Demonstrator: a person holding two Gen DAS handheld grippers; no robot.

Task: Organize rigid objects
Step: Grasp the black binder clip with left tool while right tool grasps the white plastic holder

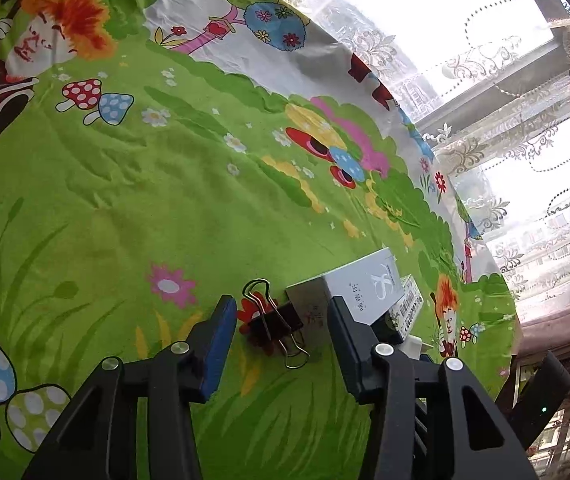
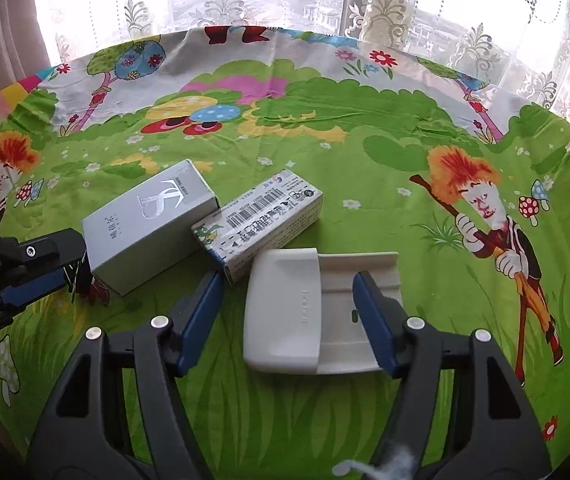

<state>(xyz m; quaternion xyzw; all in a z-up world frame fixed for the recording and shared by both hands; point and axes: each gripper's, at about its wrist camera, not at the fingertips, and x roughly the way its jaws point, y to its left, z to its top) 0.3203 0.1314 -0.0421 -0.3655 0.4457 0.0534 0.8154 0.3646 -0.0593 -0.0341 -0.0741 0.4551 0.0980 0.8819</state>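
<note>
The left tool stands apart around the binder clip, pads not touching; closing off-centre could flick it against the silver box just ahead. The right tool straddles the white case on the bench, unclamped.

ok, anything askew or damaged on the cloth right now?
No damage or spill visible. The silver box and the barcode box lie skewed, at different angles, corners touching. The white plastic case is slid partly off its tray. The binder clip lies on its side beside the silver box.
</note>
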